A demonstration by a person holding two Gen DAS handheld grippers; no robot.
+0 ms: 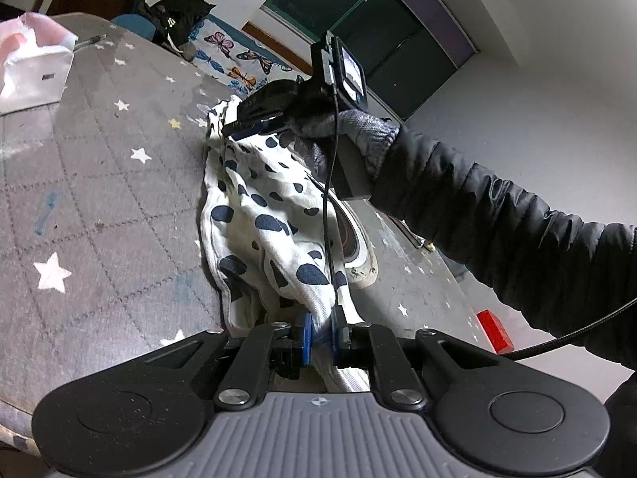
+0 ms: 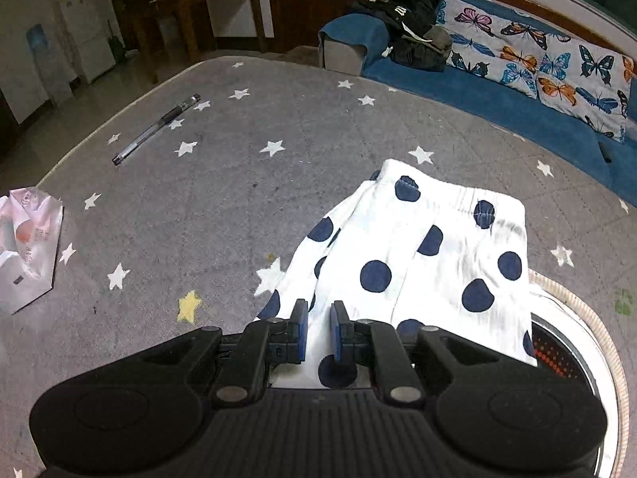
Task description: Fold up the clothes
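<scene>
Both grippers have hold of one garment [image 2: 414, 255], a white cloth with dark blue dots, lifted off a grey star-printed table cover [image 2: 223, 199]. Its far, gathered edge lies on or just above the cover in the right wrist view; I cannot tell which. The near part rises into the right gripper [image 2: 318, 330], whose blue pads are clenched on a fold of the cloth. In the left wrist view the left gripper [image 1: 322, 332] likewise pinches a bunched corner between its blue pads, and the cloth hangs twisted and wrinkled from there up to the other gripper, seen beyond it in a gloved hand [image 1: 318, 119] with a dark padded sleeve [image 1: 497, 215] behind it.

Under the garment's right side, partly covered by it, sits a round heater [image 2: 573, 342] with a pale rim and an orange glowing grid, let into the cover. Left of the garment, well apart, a torn pink and white packet [image 2: 28, 251] lies at the cover's edge, and a pen [image 2: 155, 129] lies farther off beyond it. A small red block [image 1: 495, 330] shows to the garment's right in the left wrist view. Past the garment's far edge stands a blue sofa [image 2: 477, 95] with butterfly cushions [image 2: 537, 55] and a heap of dark clothes [image 2: 410, 24].
</scene>
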